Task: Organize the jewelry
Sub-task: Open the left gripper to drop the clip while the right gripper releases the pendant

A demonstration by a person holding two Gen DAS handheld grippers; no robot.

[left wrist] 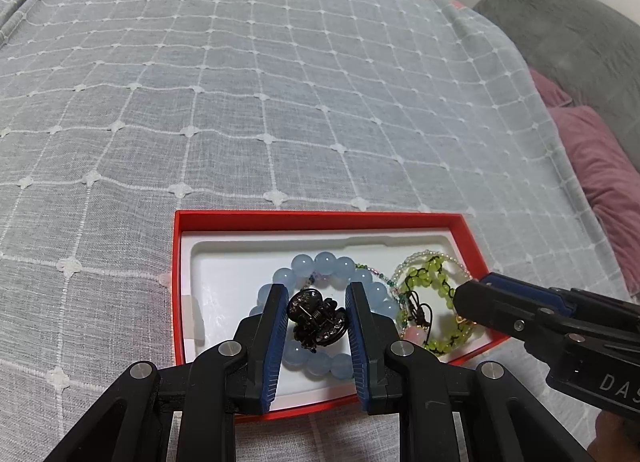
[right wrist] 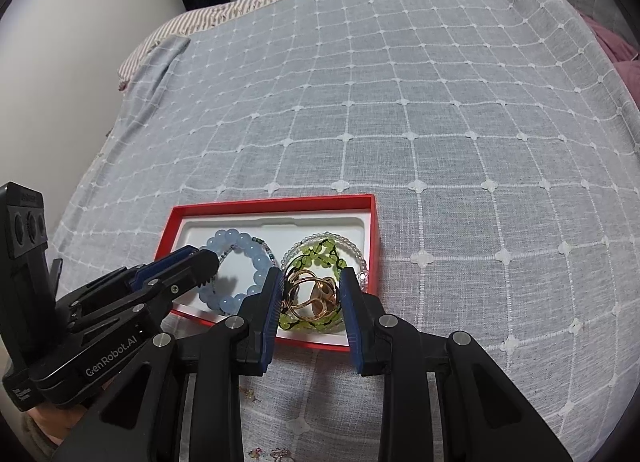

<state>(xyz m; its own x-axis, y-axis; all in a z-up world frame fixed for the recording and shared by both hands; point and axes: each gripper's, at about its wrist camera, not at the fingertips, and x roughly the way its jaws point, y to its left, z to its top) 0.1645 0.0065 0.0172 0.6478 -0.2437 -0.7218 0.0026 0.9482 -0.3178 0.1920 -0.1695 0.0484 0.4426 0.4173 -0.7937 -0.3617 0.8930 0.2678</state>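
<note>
The left hand-held gripper (left wrist: 318, 312) is clenched on a small black hair claw (left wrist: 316, 318) set with tiny stones; both blue pads press its sides, the jaws only narrowly parted. It holds the claw just above the ring of pale blue beads, the blue bead bracelet (left wrist: 320, 266), which lies in the left half of the white tray of a red box (left wrist: 320, 219).

The right hand-held gripper (right wrist: 312, 294) grasps a gold-coloured wire piece (right wrist: 310, 296), a tangle of loops with rounded amber-looking parts; its pads touch it on both sides, the jaws likewise narrow. It hangs over the right half of the same box, directly above a green bead bracelet (right wrist: 316, 254) strung on black cord. Around that bracelet curls a thin strand of clear small beads (right wrist: 344, 240), and a fine multicoloured chain (left wrist: 376, 276) runs between the blue and green pieces. A pink bead (left wrist: 416, 336) shows near the box's near edge in the left wrist view.

The red box sits near the near edge of a bed covered with a grey-blue checked spread (left wrist: 280, 82). A mauve pillow (left wrist: 600, 170) and a grey cushion (left wrist: 568, 30) lie off the bed's right side.
</note>
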